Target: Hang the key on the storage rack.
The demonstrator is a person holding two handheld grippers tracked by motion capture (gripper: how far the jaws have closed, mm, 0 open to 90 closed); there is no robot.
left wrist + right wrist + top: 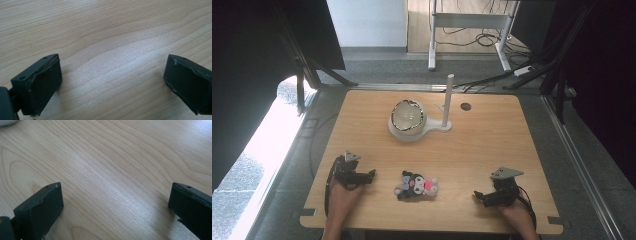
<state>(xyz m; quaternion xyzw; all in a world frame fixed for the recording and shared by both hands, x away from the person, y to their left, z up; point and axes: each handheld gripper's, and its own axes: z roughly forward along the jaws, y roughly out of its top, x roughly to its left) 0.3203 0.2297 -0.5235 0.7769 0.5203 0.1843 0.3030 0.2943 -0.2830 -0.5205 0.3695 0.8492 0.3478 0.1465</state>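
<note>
Nearest the person, at about 6 o'clock on the table (512, 130), a small plush toy (417, 186) is seen lying on its side, black with a pink spot. It is flanked by the two tongs. The left gripper (362, 176) is held at about 8 o'clock, near the toy, with its jaws wide apart and nothing between them; bare wood is seen between them in the left gripper view (111, 82). The right gripper (484, 197) is held at about 4 o'clock, a bit farther from the toy, and its jaws are wide apart and empty too (115, 207).

Farther off, near 12 o'clock, a white stand (414, 131) with a shiny round bowl (407, 116) and a tall peg (448, 97) is seen.

The toy is likely to be picked up first. It should be pinched around its soft middle, low by the table, and squeezed gently so that it is not flicked away
</note>
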